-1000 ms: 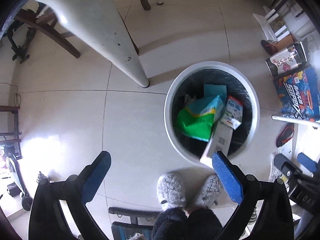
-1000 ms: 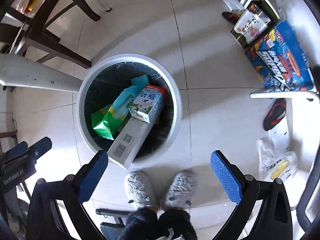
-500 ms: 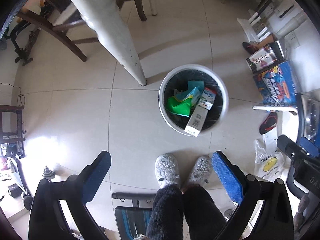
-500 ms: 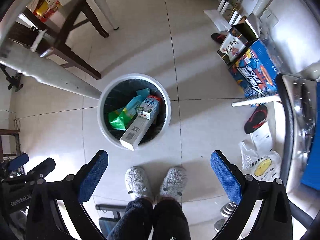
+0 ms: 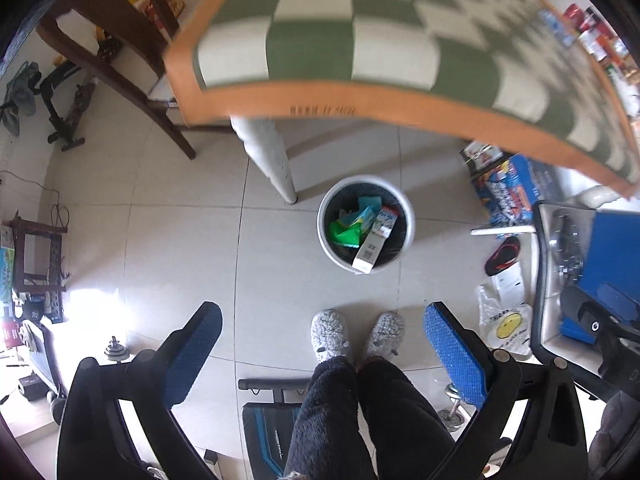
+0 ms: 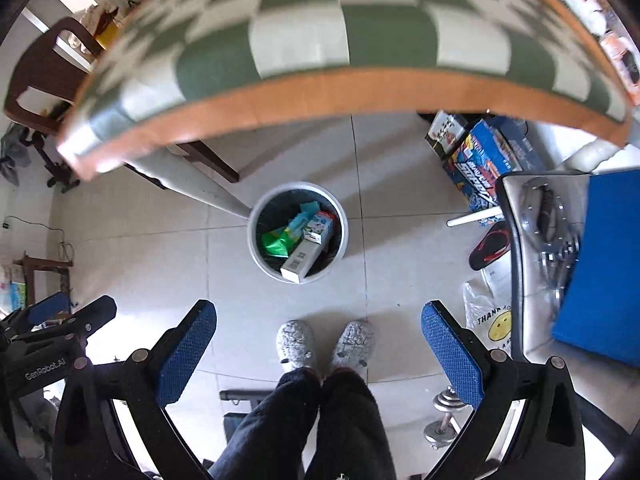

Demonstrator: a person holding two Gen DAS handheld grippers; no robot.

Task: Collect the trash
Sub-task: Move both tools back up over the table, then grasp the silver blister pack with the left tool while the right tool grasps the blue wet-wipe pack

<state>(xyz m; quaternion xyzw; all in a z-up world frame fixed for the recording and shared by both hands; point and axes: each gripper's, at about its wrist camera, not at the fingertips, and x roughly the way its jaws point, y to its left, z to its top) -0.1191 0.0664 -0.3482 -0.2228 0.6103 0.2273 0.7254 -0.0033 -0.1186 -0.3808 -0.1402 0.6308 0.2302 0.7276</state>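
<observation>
Bin: round white waste bin with dark liner [image 5: 407,216] stood on pale tiled floor [image 5: 168,240], just beside white table leg [image 5: 268,156], well below both grippers.
Contents: white rectangular carton with barcode [image 5: 366,254] leaned over near rim; small milk carton [image 5: 385,220], crumpled green wrapper [image 5: 346,234] and teal packet [image 5: 366,211] lay inside.
Left gripper [image 5: 322,348]: held high above floor, blue-padded fingers [image 5: 192,354] wide apart, nothing between them.
Right gripper [image 6: 318,346]: likewise raised, blue pads [image 6: 450,354] spread wide, empty.
Surroundings: green-and-white checked table top with orange edge [image 6: 344,32] filled upper view, blurred; grey fluffy slippers [image 6: 294,344] stood close in front of bin.
Step (judged): between collections; trash already lay in bin, both tools free, aimed downward rather than at table.
Next (judged): called for tilting up toward table top, finding a further piece of rubbish, closing on it. None could be made out on blurred surface.
Caution (judged): white carton looked poorly seated on rim; might need pushing in.
</observation>
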